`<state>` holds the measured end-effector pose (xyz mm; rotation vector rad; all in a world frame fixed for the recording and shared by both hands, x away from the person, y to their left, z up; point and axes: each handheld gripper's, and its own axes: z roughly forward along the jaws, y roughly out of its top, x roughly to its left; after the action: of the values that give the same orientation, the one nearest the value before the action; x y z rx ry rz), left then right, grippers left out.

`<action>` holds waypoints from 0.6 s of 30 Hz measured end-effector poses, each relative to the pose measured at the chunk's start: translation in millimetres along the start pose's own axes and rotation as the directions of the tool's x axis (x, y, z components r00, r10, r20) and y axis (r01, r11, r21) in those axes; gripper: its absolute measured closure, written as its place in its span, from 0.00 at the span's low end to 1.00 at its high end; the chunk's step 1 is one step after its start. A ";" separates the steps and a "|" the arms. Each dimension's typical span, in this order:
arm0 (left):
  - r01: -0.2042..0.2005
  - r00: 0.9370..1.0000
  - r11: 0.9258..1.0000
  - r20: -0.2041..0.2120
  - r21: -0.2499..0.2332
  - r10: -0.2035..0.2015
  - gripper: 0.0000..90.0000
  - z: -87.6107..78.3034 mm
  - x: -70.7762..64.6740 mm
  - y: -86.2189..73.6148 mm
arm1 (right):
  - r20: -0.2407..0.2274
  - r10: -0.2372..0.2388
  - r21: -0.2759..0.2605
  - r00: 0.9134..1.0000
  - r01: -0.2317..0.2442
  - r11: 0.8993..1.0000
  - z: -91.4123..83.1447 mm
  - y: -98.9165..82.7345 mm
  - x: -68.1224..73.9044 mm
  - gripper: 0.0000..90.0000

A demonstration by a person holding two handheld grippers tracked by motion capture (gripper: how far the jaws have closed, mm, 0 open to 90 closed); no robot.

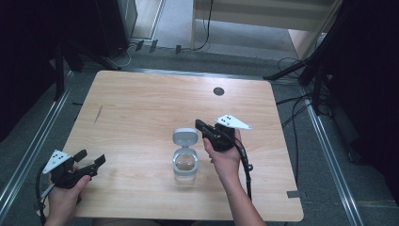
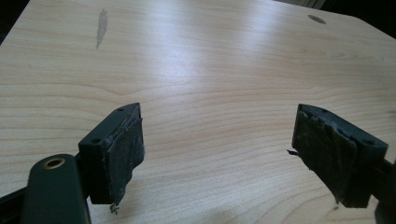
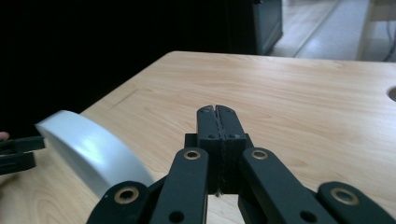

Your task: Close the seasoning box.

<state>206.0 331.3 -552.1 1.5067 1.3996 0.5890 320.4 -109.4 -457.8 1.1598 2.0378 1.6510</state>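
Note:
A small clear container [image 1: 185,165] stands near the middle of the wooden table [image 1: 141,103], its pale grey hinged lid [image 1: 185,137] flipped open toward the far side. My right gripper [image 1: 200,125] is just right of the lid, shut with nothing between its jaws. In the right gripper view the shut gripper [image 3: 218,112] points across the table and the lid [image 3: 88,149] curves at the lower left. My left gripper [image 1: 91,158] rests at the near left corner, open and empty. In the left gripper view the gripper [image 2: 219,149] has bare wood between its worn pads [image 2: 128,149].
A round cable hole [image 1: 218,91] sits near the table's far edge. A dark streak [image 1: 98,114] marks the wood at the left. Metal rails and cables run along the floor on both sides, with dark stands behind.

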 end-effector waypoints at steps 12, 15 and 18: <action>-0.007 1.000 1.000 -0.008 0.011 0.007 0.19 1.7 -1.2 0.2 | -0.061 -0.045 0.003 0.997 0.046 0.999 -19.2 -21.6 11.7 1.00; -0.010 1.000 1.000 -0.008 0.014 0.010 0.19 1.9 -1.4 0.2 | -0.021 -0.042 -0.015 0.999 0.042 0.999 -29.8 -28.8 4.9 0.92; -0.014 1.000 1.000 -0.009 0.013 0.014 0.19 2.1 -2.0 0.1 | 0.091 -0.033 -0.044 0.995 0.037 0.998 -45.2 -36.2 -10.0 0.50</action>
<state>207.4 328.7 -552.5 1.5273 1.4031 0.5966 282.7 -149.1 -479.4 1.1558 1.9443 1.5898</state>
